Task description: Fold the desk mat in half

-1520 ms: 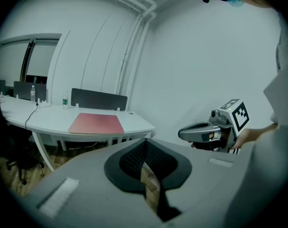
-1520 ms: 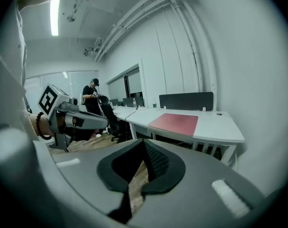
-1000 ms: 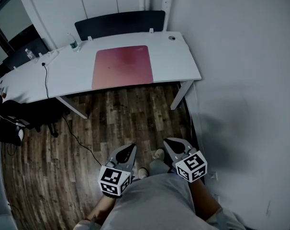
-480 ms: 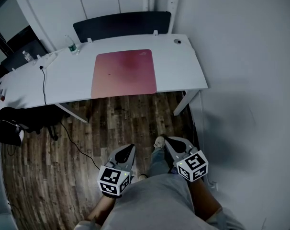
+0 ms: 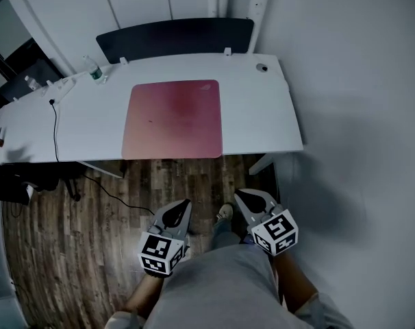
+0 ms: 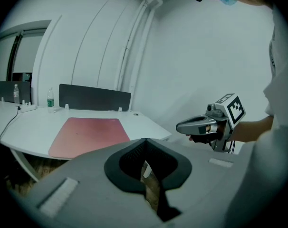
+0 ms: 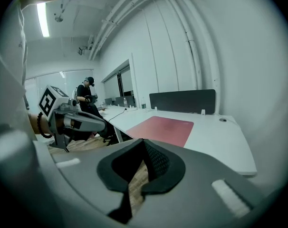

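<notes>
A pink-red desk mat (image 5: 173,118) lies flat and unfolded on the white desk (image 5: 262,108). It also shows in the left gripper view as the mat (image 6: 89,133) and in the right gripper view as the mat (image 7: 165,128). Both grippers hang over the wooden floor, short of the desk's near edge and apart from the mat. My left gripper (image 5: 182,208) is shut with nothing in it, as its jaws (image 6: 145,144) show. My right gripper (image 5: 246,199) is likewise shut and empty. Each gripper sees the other: the right gripper (image 6: 196,125) and the left gripper (image 7: 84,121).
A dark partition panel (image 5: 174,38) runs along the desk's far edge. A water bottle (image 5: 90,67) and a black cable (image 5: 55,125) sit on the desk's left part. A white wall closes off the right side. A person (image 7: 87,99) stands far off at another desk.
The desk and mat have come nearer and sit lower in the head view as I walk up. Both grippers travel forward with me, jaws unchanged.
</notes>
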`<action>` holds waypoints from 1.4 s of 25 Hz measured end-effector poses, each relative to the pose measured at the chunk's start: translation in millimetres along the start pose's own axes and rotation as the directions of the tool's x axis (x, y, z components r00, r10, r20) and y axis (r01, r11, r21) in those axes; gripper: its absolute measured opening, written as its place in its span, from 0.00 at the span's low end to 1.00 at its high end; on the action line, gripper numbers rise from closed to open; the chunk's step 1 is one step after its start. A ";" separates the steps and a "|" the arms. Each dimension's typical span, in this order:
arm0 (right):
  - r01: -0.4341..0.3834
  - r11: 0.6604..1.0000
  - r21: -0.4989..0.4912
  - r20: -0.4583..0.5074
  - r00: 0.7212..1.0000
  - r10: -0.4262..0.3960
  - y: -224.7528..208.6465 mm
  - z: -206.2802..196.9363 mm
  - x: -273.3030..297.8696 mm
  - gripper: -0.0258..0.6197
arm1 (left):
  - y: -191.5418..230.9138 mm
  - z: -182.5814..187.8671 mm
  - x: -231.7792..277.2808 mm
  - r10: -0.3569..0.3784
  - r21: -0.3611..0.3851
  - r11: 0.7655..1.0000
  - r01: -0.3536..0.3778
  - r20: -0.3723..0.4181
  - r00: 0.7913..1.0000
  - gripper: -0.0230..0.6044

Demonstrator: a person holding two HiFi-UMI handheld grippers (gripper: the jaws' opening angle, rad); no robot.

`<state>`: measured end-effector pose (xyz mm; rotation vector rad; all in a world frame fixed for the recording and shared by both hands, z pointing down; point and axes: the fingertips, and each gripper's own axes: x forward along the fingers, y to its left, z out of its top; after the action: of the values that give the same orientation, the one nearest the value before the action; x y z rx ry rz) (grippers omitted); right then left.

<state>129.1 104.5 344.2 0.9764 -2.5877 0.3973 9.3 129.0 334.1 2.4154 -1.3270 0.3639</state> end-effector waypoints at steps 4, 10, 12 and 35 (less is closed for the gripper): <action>-0.011 1.000 0.006 -0.012 1.000 0.011 -40.3 11.3 14.0 0.05 | 9.4 19.3 36.7 0.005 0.002 1.000 -0.005 -0.001 1.000 0.07; -0.039 0.999 -0.001 -0.023 0.999 0.039 -87.0 24.2 33.1 0.05 | 19.8 34.9 84.0 0.037 -0.007 0.999 -0.037 -0.025 0.999 0.07; -0.049 0.999 -0.004 -0.030 0.998 0.049 -101.4 24.6 38.3 0.05 | 21.6 36.7 99.5 0.041 -0.016 0.999 -0.042 -0.032 0.999 0.07; -0.016 0.995 0.103 -0.116 0.993 0.028 -153.3 -22.8 69.1 0.05 | 43.1 -33.0 203.7 -0.011 0.069 0.997 0.028 -0.241 0.970 0.13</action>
<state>189.2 -38.0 414.0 0.9293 -2.4956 0.5803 78.1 -32.3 451.2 2.3496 -1.2008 0.6868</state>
